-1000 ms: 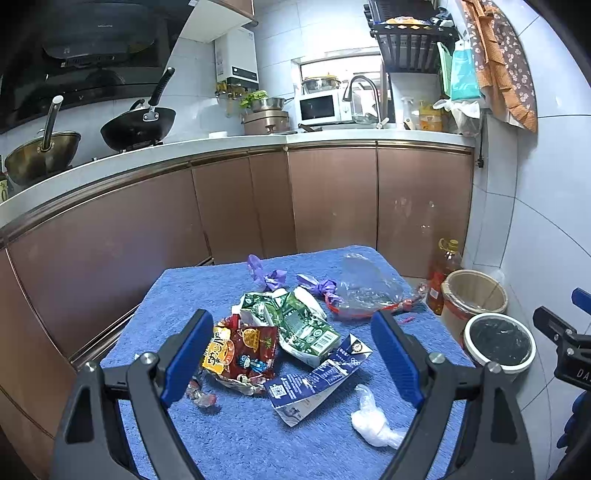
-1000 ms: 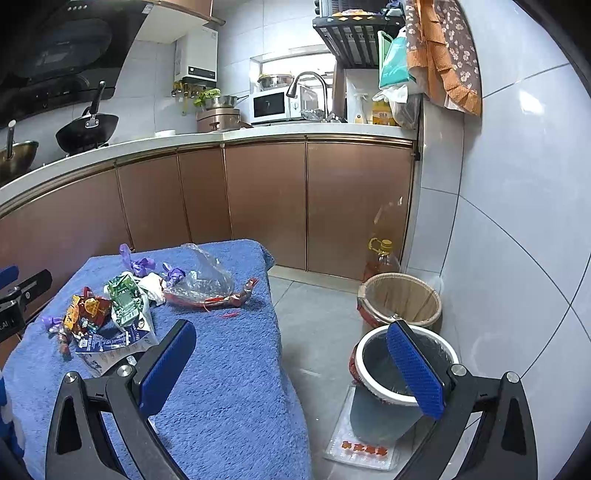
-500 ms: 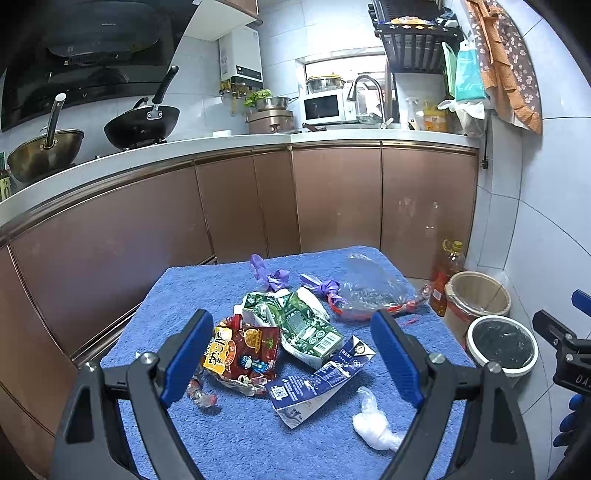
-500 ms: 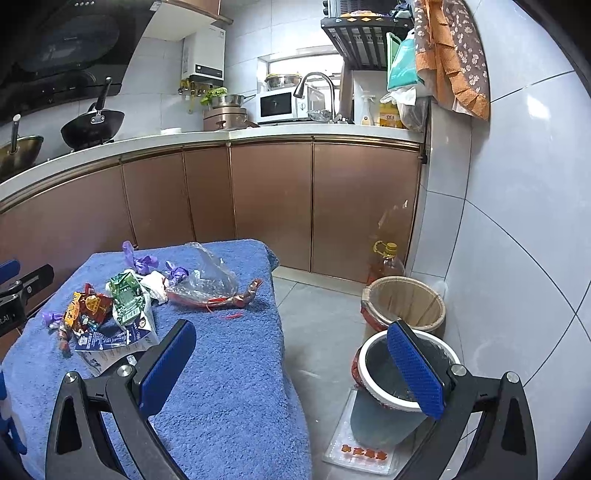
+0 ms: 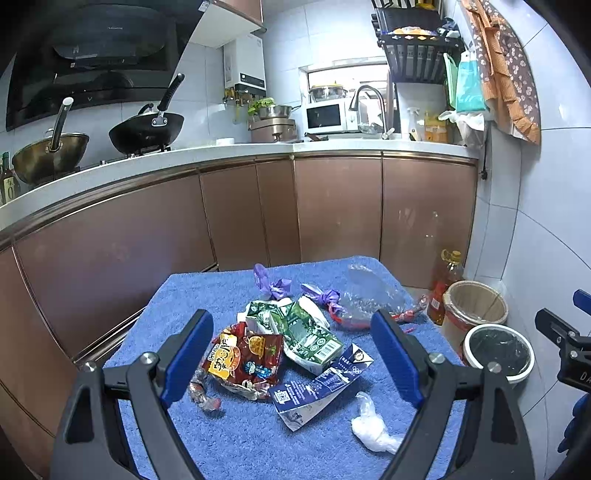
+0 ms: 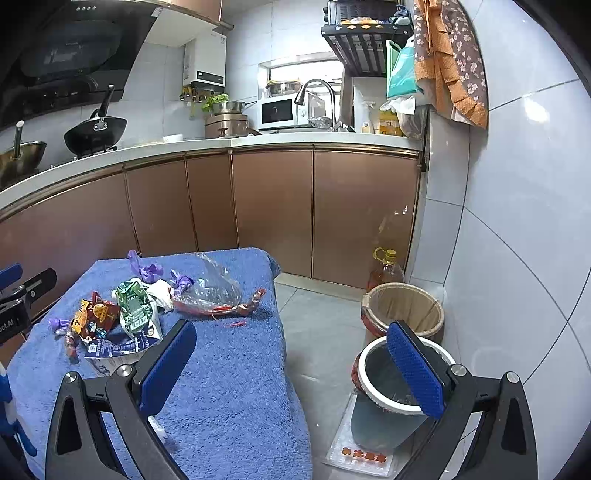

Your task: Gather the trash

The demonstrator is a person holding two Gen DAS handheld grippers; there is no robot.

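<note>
Meanwhile I held both tongs, left (image 5: 291, 360) and right (image 6: 291, 369), wide open and empty; wrappers (image 5: 245, 360) lay heaped on the blue-towelled bench (image 5: 229, 435), the white-rimmed bin (image 6: 402, 373) on the floor beside it

This is a home kitchen: far ahead of the hand-held gripper, a white stone bench (image 5: 229, 155) tops a row of copper-brown cabinet doors (image 5: 340, 210). To the left on it sit a black long-handled wok (image 5: 147, 127) and a brass-coloured wok (image 5: 48, 153) under a black range hood (image 5: 107, 35). Further right stand a white microwave oven (image 5: 327, 116) and a curved chrome tap (image 5: 369, 105), with pale wall tiles (image 5: 546, 229) on the right.
</note>
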